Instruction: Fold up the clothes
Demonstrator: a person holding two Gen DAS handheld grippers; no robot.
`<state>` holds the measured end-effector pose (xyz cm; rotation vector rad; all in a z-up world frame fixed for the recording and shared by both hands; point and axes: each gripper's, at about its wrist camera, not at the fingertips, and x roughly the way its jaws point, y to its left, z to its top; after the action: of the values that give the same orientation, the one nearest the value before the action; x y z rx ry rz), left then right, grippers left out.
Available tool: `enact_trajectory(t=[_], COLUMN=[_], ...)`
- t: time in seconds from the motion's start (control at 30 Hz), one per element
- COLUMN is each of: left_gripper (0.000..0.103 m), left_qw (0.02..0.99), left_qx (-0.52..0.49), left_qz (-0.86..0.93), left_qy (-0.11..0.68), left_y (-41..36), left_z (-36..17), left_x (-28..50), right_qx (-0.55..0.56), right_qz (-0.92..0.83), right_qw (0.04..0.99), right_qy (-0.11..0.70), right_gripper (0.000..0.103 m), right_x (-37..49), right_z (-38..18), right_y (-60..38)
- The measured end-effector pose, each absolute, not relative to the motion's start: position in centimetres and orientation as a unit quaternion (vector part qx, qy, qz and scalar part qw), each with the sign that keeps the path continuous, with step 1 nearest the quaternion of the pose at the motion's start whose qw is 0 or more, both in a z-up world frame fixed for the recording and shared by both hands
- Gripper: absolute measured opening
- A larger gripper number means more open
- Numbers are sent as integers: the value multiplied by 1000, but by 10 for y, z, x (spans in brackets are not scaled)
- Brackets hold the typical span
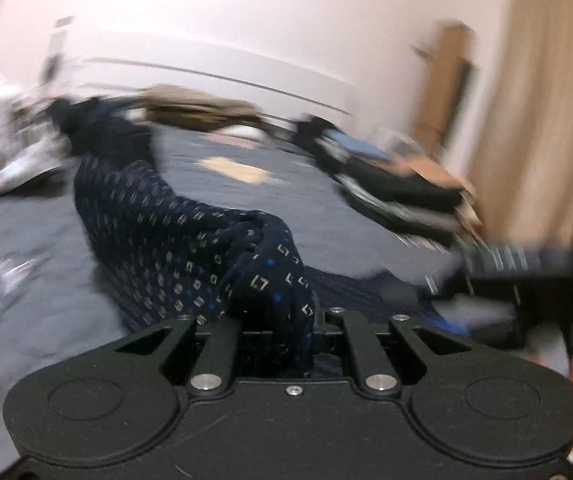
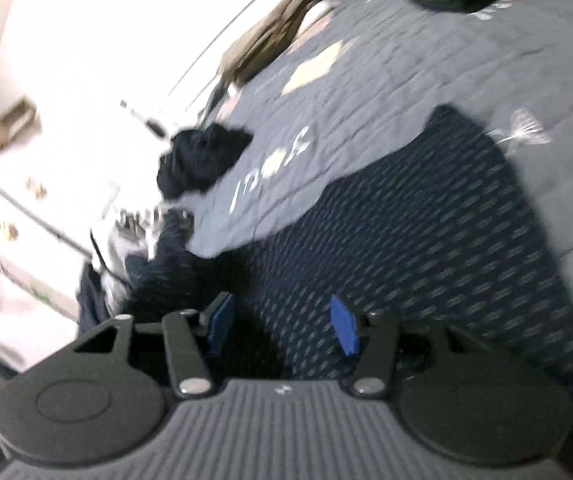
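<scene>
Plainly soft and light, the navy garment droops in a limp ridge over the grey quilt; it should bunch and slide, so edges or corners look the best hold. The left gripper has its jaws pressed together, pinching a fold of it. The right gripper hovers over the cloth with blue pads spread, gripping nothing.

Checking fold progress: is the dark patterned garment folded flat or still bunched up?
Bunched, not folded. The patterned garment rises in a crumpled ridge off the grey quilt into the shut left gripper.
</scene>
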<state>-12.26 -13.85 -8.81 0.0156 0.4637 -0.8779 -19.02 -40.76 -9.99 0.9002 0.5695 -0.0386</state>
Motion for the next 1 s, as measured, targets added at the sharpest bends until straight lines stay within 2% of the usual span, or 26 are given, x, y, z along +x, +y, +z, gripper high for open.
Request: enact_trajectory(t=[0.13, 0.2, 0.23, 0.3, 0.33, 0.37, 0.53, 0.6, 0.67, 0.73, 1.0], left_gripper=[11, 15, 19, 33, 45, 52, 69, 71, 79, 83, 83], left_qw=[833, 810, 809, 814, 813, 811, 809, 810, 815, 826, 860], left_qx=[117, 168, 181, 197, 196, 191, 144, 120, 99, 83, -6], left_qz=[-488, -499, -498, -496, -498, -501, -517, -524, -523, -512, -446], left_qy=[233, 259, 252, 229, 230, 235, 241, 233, 228, 221, 250], left_y=[-200, -223, -226, -228, -226, -224, -203, -192, -182, -174, -149], left_z=[-113, -135, -141, -150, -151, -150, -117, -101, -88, -80, -66], left_x=[-159, -171, -177, -187, -189, -191, -187, -182, -172, -160, -104], right_qx=[456, 457, 457, 457, 454, 447, 432, 431, 432, 434, 375], right_qz=[-25, -28, -29, -32, -31, -28, -13, -11, -11, -10, -10], right_qw=[849, 846, 845, 841, 841, 843, 847, 848, 847, 845, 867], right_qy=[266, 271, 276, 288, 293, 299, 309, 310, 310, 310, 328], right_gripper=[53, 53, 53, 53, 53, 53, 53, 53, 53, 53, 53], right_x=[-208, -212, -214, -215, -216, -216, -225, -231, -238, -244, -241], right_z=[-103, -107, -110, -116, -117, -118, -114, -113, -112, -113, -116], right_y=[-440, -451, -455, -458, -458, -458, -452, -449, -446, -441, -392])
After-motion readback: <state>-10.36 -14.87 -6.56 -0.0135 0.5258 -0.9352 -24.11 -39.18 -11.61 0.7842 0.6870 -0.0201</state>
